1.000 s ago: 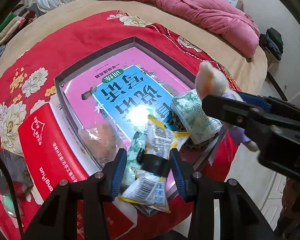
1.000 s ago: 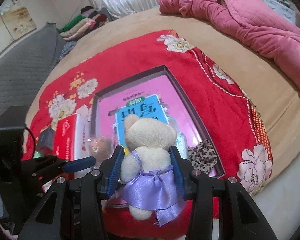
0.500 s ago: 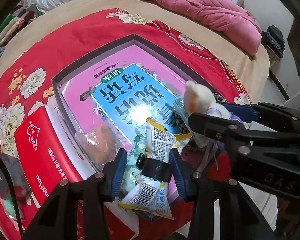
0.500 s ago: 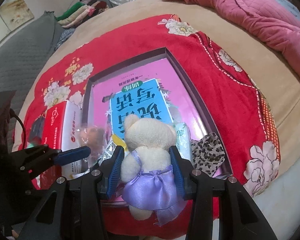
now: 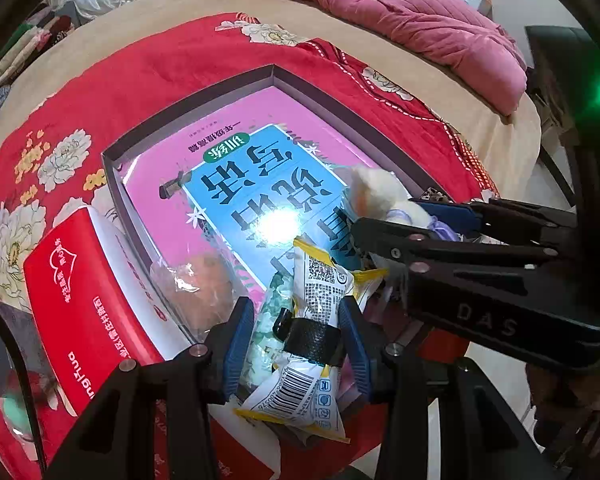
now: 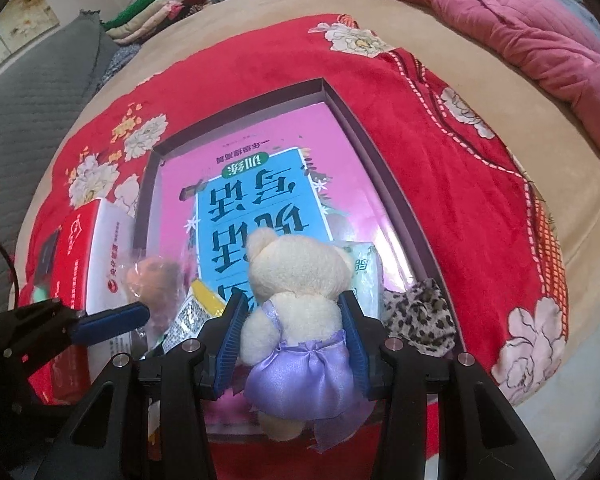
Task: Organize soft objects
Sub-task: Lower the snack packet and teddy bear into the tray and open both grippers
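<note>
two gripped softies: snack packet, teddy bear

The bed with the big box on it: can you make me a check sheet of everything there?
Surface: red flowered blanket over a tan bed cover.
Job's things: teddy bear in a purple dress; yellow-and-white snack packet; both over the near end of the open box, which holds a pink-and-blue book.
Clutter: red-and-white carton beside the box; leopard-print cloth; bagged brown toy.
Grippers: right gripper jaws clamp the bear; left gripper jaws clamp the packet.
Cables: one black cable.
Surroundings: pink quilt; folded clothes.
</note>
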A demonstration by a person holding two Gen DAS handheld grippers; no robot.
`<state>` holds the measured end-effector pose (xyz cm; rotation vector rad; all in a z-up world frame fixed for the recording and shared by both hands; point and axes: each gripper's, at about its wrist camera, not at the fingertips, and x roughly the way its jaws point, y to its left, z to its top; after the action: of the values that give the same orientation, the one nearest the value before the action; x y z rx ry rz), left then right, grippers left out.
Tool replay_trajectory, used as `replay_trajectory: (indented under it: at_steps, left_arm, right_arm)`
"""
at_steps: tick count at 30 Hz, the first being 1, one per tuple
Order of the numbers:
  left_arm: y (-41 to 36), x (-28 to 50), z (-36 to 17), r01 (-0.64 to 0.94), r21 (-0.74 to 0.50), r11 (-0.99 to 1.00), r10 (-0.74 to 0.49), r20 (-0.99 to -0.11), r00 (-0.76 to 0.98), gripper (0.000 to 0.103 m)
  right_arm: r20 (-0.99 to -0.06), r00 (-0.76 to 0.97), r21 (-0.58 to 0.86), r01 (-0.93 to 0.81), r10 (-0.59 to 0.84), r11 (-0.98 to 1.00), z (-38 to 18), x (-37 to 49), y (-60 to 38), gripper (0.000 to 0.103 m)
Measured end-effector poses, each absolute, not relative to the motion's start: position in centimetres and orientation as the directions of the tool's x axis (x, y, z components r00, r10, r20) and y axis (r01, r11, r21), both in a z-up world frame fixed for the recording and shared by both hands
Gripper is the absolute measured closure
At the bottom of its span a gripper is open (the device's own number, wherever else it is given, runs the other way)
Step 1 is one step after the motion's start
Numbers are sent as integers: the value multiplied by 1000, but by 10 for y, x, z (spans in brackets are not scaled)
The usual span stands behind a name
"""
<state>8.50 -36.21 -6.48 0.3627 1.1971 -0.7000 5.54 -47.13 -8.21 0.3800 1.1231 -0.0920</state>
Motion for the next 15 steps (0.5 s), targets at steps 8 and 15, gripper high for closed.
replay_trajectory:
  at_steps: [8, 15]
  left_arm:
    - [-360, 86, -64, 661, -117, 742, -309, -934, 182, 58]
    - [-360, 85, -63, 662, -115, 741, -308, -934, 182, 58]
  right_arm:
    - [-893, 428, 261, 240, 139, 935, -81, 54, -467, 51]
    - [-884, 441, 289, 258, 154, 922, -79, 48, -470, 51]
